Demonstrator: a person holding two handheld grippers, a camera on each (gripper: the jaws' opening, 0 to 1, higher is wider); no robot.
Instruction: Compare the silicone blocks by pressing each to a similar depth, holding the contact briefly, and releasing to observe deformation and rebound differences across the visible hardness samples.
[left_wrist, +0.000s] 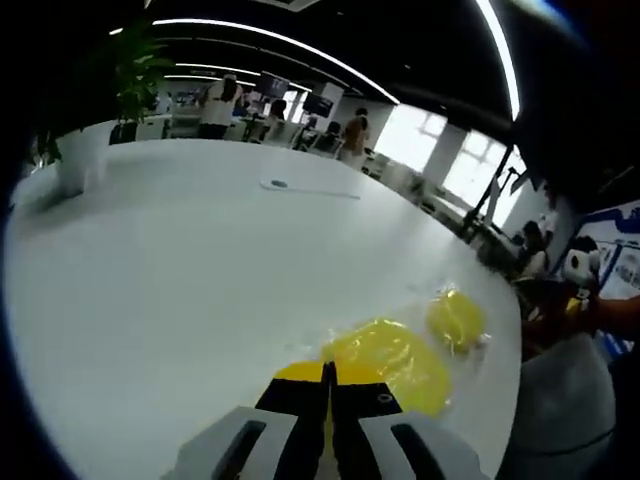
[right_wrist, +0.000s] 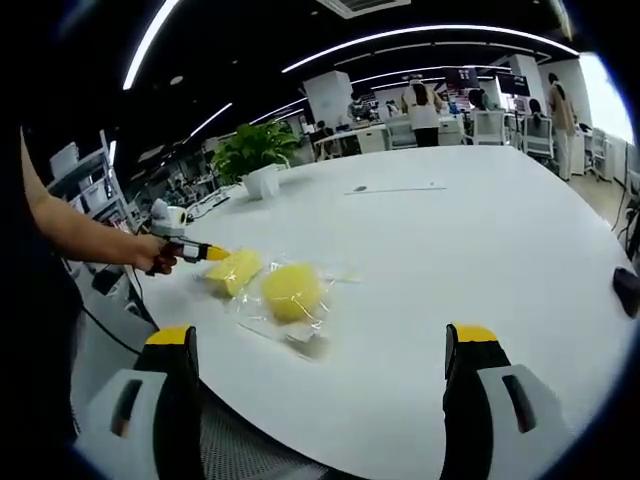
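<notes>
Two bagged yellow silicone blocks near the rim of a broad white surface (right_wrist: 480, 260).
Right gripper view: right gripper (right_wrist: 320, 380), jaws spread wide, nothing between them, sits at the surface edge at 6 o'clock. Round block (right_wrist: 291, 291) at 10 o'clock of centre; flatter block (right_wrist: 233, 270) just beside it, the left gripper (right_wrist: 212, 254) touching it, held by a hand (right_wrist: 152, 254). Left gripper view: left gripper (left_wrist: 327, 385), jaws closed together, tip against the flatter block (left_wrist: 395, 360); round block (left_wrist: 456, 318) at 3 o'clock near the edge. Open surface runs to a potted plant (right_wrist: 255, 155) and a flat sheet (right_wrist: 395, 188).
</notes>
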